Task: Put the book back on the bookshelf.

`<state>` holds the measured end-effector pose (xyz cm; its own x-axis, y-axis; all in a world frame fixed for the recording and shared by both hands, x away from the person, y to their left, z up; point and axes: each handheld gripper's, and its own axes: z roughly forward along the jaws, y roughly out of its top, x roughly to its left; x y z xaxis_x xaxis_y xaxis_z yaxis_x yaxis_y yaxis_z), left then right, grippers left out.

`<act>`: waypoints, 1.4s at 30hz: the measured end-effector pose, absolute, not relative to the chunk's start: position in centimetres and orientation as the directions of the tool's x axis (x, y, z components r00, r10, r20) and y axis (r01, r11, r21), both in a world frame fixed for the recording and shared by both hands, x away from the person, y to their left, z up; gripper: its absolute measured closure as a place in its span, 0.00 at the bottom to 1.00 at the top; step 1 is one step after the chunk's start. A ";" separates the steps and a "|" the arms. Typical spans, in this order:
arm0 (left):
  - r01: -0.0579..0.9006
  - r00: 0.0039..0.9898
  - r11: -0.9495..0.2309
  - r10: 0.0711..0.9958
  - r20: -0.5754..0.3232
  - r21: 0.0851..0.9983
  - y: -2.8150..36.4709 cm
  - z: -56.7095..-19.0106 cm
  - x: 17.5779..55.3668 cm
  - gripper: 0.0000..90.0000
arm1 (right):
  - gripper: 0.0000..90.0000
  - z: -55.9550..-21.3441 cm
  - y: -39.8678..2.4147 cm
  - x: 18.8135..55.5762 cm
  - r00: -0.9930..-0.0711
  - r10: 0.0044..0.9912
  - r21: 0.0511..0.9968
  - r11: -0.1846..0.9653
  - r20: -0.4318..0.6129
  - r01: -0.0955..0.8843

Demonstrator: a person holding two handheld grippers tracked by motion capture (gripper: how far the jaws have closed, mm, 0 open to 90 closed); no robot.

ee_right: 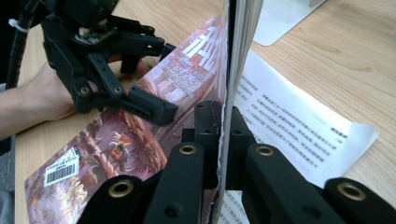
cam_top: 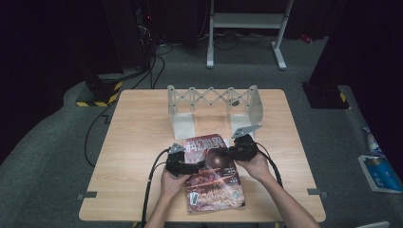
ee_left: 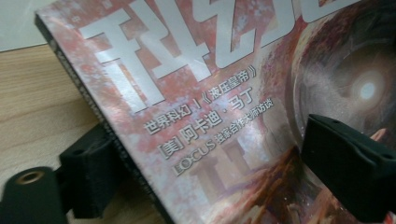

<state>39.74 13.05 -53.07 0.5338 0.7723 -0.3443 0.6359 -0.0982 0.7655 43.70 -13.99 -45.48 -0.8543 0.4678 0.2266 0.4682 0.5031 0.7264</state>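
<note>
1. A magazine lies on the wooden table, near the edge where the person sits.
2. Its cover is red and brown, with big silver Chinese letters at the top.
3. In the left gripper view, smaller lines of Chinese writing sit under the big letters, and one word in plain letters reads "LOCUS".
4. A white sticker with a barcode sits in a bottom corner of the cover.
5. The right gripper has its jaws closed tight on the cover's edge and holds that edge up off the pages.
6. Under the lifted cover is a white page with rows of small print, too small to read.
7. The left gripper has its jaws around the other side of the magazine, one above the cover and one under its edge. I cannot tell if they pinch it.
8. A white folding book rack stands on the table just behind the magazine.
</note>
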 end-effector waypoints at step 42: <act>0.632 0.501 -0.096 0.807 -0.312 0.769 13.3 -53.0 39.2 0.62 | 0.77 -48.8 -17.7 44.6 -0.651 0.745 0.644 0.429 0.144 0.633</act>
